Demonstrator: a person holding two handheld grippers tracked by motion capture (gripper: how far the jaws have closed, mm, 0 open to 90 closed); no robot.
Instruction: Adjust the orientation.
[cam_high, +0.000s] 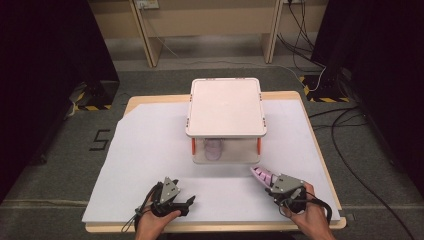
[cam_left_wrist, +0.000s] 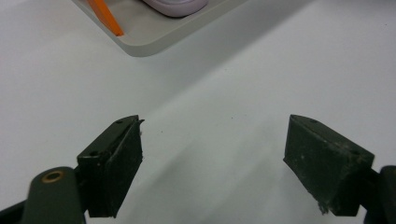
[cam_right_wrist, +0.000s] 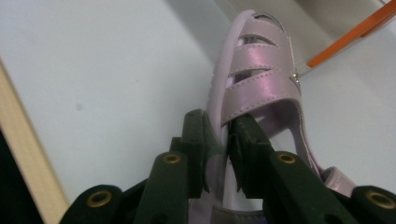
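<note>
The pink sandal (cam_high: 263, 175), clamped in the right claw (cam_right_wrist: 223, 149), is pointed toe-first toward the shoe rack's (cam_high: 226, 131) lower shelf just ahead, while the left claw (cam_left_wrist: 212, 154) is held open and empty.

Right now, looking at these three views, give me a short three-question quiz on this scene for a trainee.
1. True or false: the left gripper holds a sandal.
2. What does the right gripper clamp? A) pink sandal B) orange post C) white sheet
3. Where does the second pink sandal sit?

Key
1. False; its jaws stand open over the sheet.
2. A, by its side wall.
3. On the lower shelf of the white rack.
</note>
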